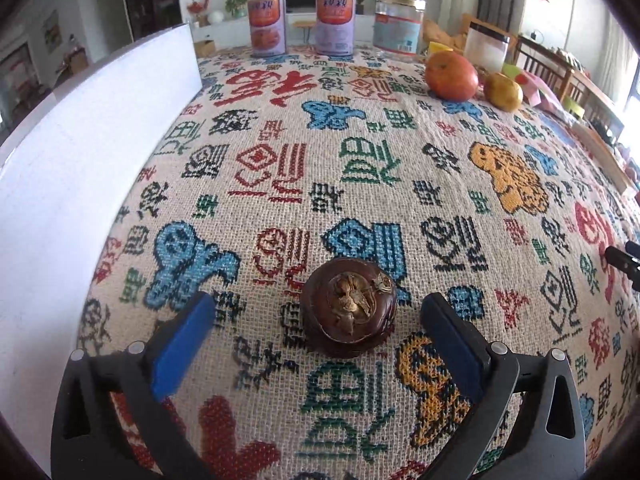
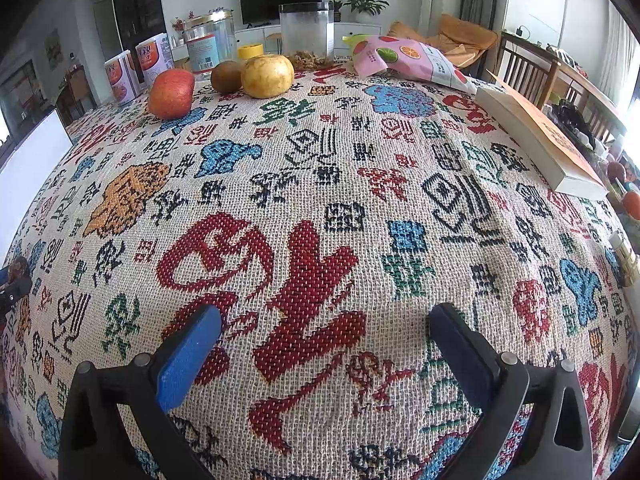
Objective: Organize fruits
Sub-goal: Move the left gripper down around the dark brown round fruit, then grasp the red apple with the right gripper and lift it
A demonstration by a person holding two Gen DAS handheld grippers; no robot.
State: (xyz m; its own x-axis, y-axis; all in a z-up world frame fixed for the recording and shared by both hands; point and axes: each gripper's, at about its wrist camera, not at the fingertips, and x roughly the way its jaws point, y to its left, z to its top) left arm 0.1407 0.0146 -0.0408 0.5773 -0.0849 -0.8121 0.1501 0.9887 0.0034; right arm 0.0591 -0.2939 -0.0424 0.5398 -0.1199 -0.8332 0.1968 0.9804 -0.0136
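A dark brown mangosteen with a dried calyx sits on the patterned tablecloth. My left gripper is open, its blue pads on either side of the fruit and not touching it. Far back right lie a red apple and a yellow-brown pear. In the right wrist view the apple, a kiwi and a yellow round fruit sit together at the far left. My right gripper is open and empty over bare cloth.
A white box wall stands along the left. Two cans and glass jars line the far edge. A snack bag, a clear canister and a book lie at the right.
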